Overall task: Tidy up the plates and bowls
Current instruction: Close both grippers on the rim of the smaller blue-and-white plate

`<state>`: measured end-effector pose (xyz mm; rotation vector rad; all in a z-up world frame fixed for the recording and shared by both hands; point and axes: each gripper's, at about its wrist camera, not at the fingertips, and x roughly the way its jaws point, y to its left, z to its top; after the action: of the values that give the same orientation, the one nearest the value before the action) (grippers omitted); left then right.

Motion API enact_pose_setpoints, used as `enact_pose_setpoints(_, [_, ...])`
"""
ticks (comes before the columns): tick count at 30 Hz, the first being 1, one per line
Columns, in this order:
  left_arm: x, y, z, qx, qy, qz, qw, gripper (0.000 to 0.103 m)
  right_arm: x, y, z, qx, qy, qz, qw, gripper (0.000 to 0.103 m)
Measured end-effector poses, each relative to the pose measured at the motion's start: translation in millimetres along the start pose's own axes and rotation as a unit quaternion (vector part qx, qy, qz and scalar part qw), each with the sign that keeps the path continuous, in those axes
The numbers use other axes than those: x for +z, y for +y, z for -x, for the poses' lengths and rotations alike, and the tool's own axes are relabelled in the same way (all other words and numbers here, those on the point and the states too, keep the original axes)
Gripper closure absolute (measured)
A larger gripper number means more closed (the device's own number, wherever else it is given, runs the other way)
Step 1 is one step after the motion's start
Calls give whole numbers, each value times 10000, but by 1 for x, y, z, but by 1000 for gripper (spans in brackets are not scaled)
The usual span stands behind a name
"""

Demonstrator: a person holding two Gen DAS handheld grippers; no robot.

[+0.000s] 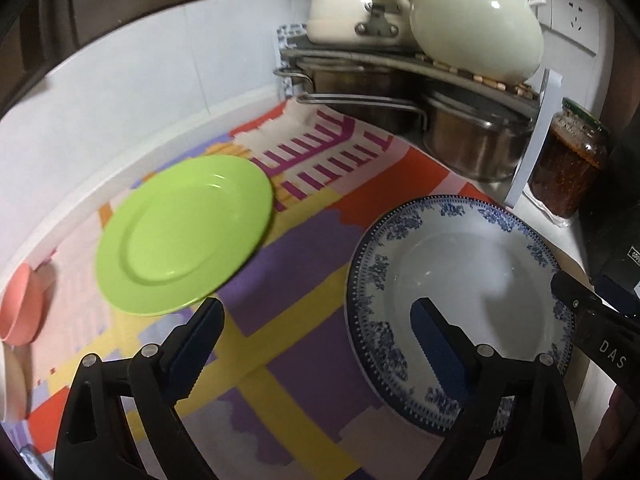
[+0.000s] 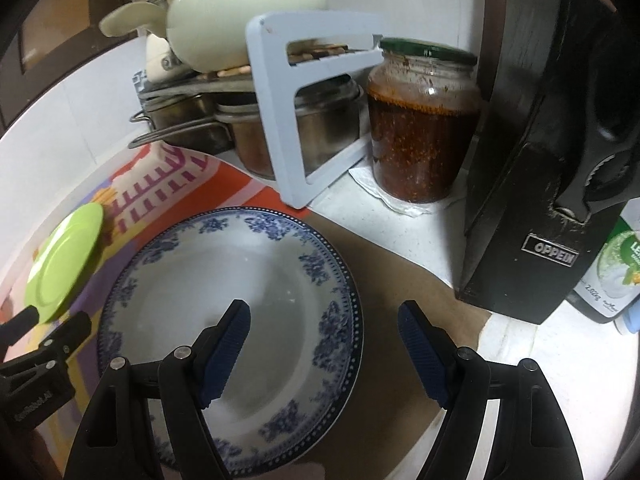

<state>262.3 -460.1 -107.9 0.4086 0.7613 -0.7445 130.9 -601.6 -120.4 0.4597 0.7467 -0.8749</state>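
**Two plates unstacked, both grippers empty**

The blue plate (image 2: 228, 312), glossy white ceramic with a floral rim band, lies flat, partly on the mat (image 1: 304, 264) and partly on the counter (image 2: 400, 232). The green plate (image 1: 184, 236), smooth, probably plastic, sits well apart to its left on the mat. A pink bowl (image 1: 20, 312) lies at the far left edge. Nothing appears stacked yet, so most sorting seems left. Your left gripper (image 1: 320, 332) hovers between the plates, jaws apart and empty. Your right gripper (image 2: 324, 332) stands over the blue plate's right rim, jaws spread, holding nothing. Behind: steel pots (image 1: 472, 144) under a rack (image 2: 276, 120), and a jar (image 2: 424, 128).
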Motion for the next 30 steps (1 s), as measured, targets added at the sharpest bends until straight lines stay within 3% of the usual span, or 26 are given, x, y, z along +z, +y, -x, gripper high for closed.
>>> enact_pose_setpoints(11, [5, -17, -37, -285, 339, -106, 9990, 20, 3, -10, -31, 2, 219, -122, 9997, 29])
enact_pose_setpoints(21, [8, -22, -53, -434, 539, -147, 9975, 40, 6, -9, -43, 83, 376, -40, 9992, 42])
enact_pose_setpoints(25, [8, -24, -54, -586, 608, -170, 9963, 54, 10, -7, -44, 139, 451, 58, 9989, 55])
enact_pose_setpoints(30, [9, -25, -54, -660, 638, -204, 9956, 61, 11, -2, -46, 82, 522, 259, 9983, 64])
